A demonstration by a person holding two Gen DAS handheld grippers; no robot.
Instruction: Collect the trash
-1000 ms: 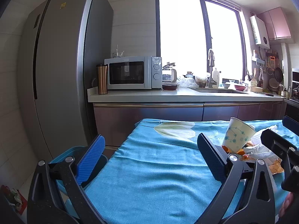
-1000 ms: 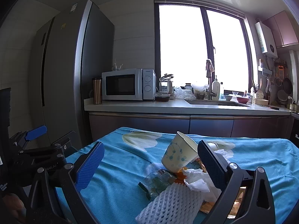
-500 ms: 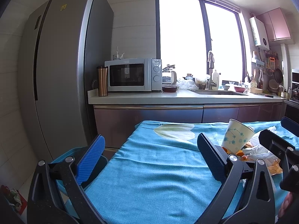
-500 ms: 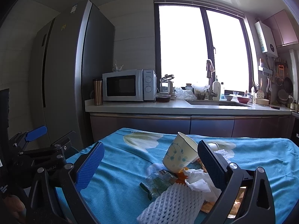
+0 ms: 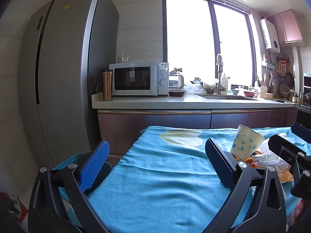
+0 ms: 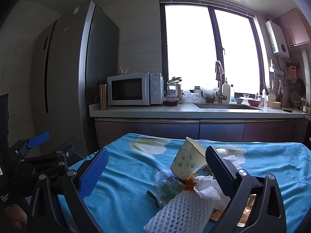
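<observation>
Both grippers hang above a surface [image 5: 159, 184] draped in a teal cloth, and each has its fingers spread wide with nothing between them. The left gripper [image 5: 155, 167] sits over bare cloth, with the trash heap off at its 3 o'clock. The right gripper [image 6: 155, 172] faces that heap directly: a tilted paper cup [image 6: 187, 163] printed with blue dots leans at 12 o'clock just beside the right-hand finger [image 6: 220, 172], crumpled white tissue [image 6: 207, 187] lies below it, a clear wrapper [image 6: 167, 189] sits at 6 o'clock between the fingers, and a white foam net sleeve [image 6: 182, 212] lies nearest the camera. In the left wrist view a blue bin [image 5: 77, 159] shows past the surface's edge at 9 o'clock, partly hidden by the left-hand finger. A kitchen counter with a microwave [image 5: 139, 78] stands behind.
</observation>
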